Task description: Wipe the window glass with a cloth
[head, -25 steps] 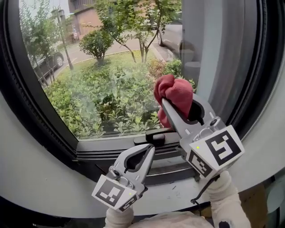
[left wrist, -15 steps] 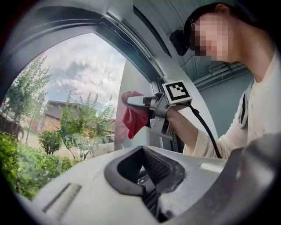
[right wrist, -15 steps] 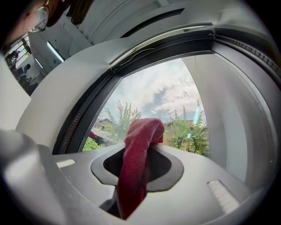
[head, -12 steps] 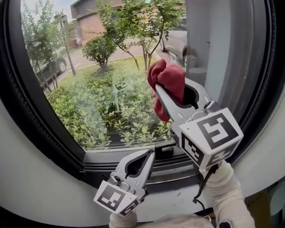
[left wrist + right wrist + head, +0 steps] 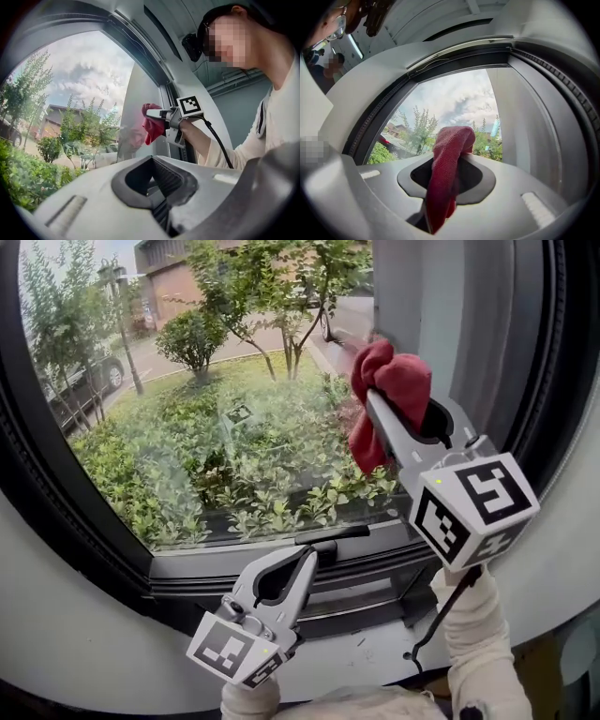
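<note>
The right gripper (image 5: 382, 413) is pinching a red cloth (image 5: 403, 381) and holds it up against the right side of the window glass (image 5: 216, 427), near the grey upright of the frame. In the right gripper view, the cloth bunches over the jaw tips and a loose tail hangs down in front of them. Only part of the cloth is caught; the rest is free.

The left gripper (image 5: 305, 559) hangs low in front of the window sill (image 5: 366, 648), its jaws pressed together with nothing between them. It is well apart from the cloth.

The cloth looks light, soft and limp, with a towel-like weave. It should fold and drag across the glass rather than slide as a flat pad. The bunched part over the jaw tips is probably what meets the pane, so pressing there would keep the hard jaws off the glass. A hold near the middle of the wad, as here, seems right. A grip on an edge would likely let it flap or slip out under rubbing. The glass itself is rigid and smooth, so the cloth should glide easily.
</note>
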### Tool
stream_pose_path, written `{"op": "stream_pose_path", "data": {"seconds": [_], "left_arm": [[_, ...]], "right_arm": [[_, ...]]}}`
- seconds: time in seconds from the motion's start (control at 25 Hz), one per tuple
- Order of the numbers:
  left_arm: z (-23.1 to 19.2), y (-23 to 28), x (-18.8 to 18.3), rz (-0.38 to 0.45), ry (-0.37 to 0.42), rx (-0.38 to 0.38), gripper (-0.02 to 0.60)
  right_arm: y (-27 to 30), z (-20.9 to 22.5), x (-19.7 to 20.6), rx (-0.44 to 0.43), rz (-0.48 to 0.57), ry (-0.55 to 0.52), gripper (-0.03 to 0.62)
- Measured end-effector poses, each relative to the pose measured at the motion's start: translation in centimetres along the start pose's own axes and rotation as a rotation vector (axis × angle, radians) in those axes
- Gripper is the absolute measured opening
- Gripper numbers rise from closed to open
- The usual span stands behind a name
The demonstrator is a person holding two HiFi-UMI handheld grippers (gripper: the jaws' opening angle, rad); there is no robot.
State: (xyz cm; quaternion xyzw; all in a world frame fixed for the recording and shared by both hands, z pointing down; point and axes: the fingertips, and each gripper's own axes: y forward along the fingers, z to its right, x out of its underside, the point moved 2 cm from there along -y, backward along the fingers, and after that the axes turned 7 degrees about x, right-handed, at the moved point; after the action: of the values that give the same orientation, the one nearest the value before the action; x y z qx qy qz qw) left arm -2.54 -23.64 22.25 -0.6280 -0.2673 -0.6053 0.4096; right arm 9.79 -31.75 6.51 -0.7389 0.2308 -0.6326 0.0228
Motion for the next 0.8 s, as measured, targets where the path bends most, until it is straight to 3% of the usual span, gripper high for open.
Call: {"op": "stream_pose_path", "data": {"seconds": [0.36, 0.6, 0.8], "left_arm": [[2.7, 4.3, 0.4, -0.009, 0.011, 0.046, 0.000], [3.6, 5.4, 0.3, -0.012, 0.016, 0.056, 0.000], [3.7, 4.9, 1.2, -0.035, 0.010, 0.046, 0.001]], "right_arm": [[-2.5, 8.9, 0.8, 0.136, -0.034, -0.015, 0.123], [-3.0, 8.8, 1.3, 0.143, -0.009, -0.027, 0.123], [-4.0, 7.7, 4.0, 0.117, -0.004, 0.004, 0.124]]}}
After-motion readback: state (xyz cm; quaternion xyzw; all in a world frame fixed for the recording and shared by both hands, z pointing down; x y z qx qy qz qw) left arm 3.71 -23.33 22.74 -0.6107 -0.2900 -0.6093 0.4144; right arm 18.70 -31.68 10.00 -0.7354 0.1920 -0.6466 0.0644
